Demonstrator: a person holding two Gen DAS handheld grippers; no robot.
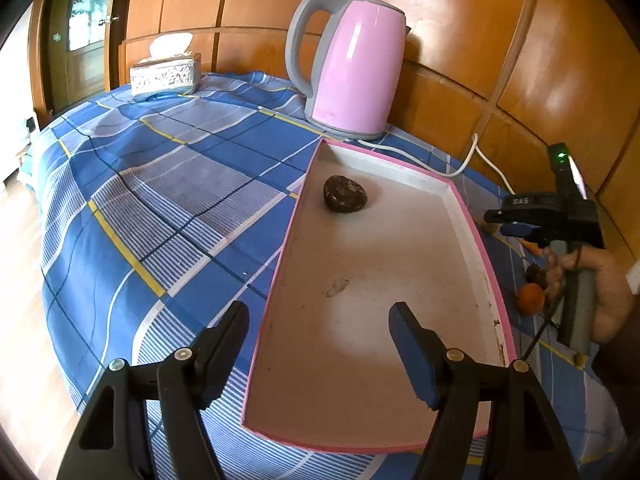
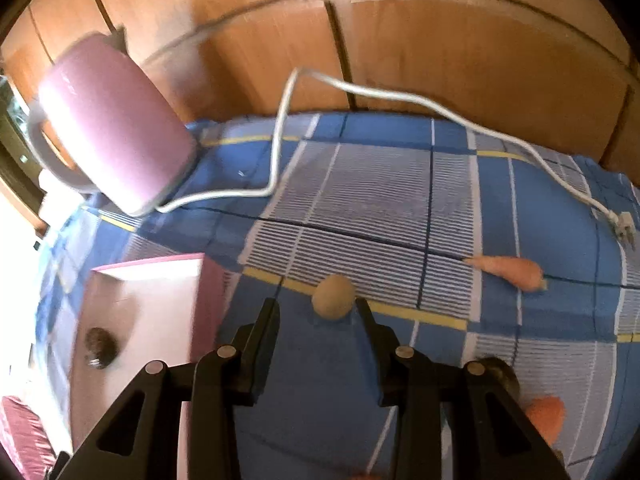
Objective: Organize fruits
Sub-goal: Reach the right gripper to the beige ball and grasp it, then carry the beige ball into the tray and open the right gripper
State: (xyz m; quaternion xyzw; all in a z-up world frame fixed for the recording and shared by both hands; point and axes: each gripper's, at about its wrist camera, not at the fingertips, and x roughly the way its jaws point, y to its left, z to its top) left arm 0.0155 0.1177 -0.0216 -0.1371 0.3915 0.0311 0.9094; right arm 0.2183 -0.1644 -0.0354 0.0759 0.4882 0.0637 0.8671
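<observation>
My right gripper (image 2: 316, 306) hangs with jaws apart just short of the tan fruit (image 2: 333, 296) on the cloth (image 2: 400, 208) — I should centre it before closing — while my left gripper (image 1: 320, 320), also apart, waits over the tray (image 1: 468, 208) holding one dark fruit (image 1: 345, 194).

Tray (image 1: 460, 200) interior mostly free; dark fruit (image 1: 345, 194) at far end. Kettle (image 1: 352, 68) w/ cord (image 2: 276, 152) blocks rear approach.

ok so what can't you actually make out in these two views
- Dark round fruit, right wrist view: mostly hidden behind the right hand-held gripper.
- Orange fruit, same view: partly hidden by the gripper and blurred.
- Fruits beyond the pink tray, left wrist view: partly hidden by the person's hand.
</observation>
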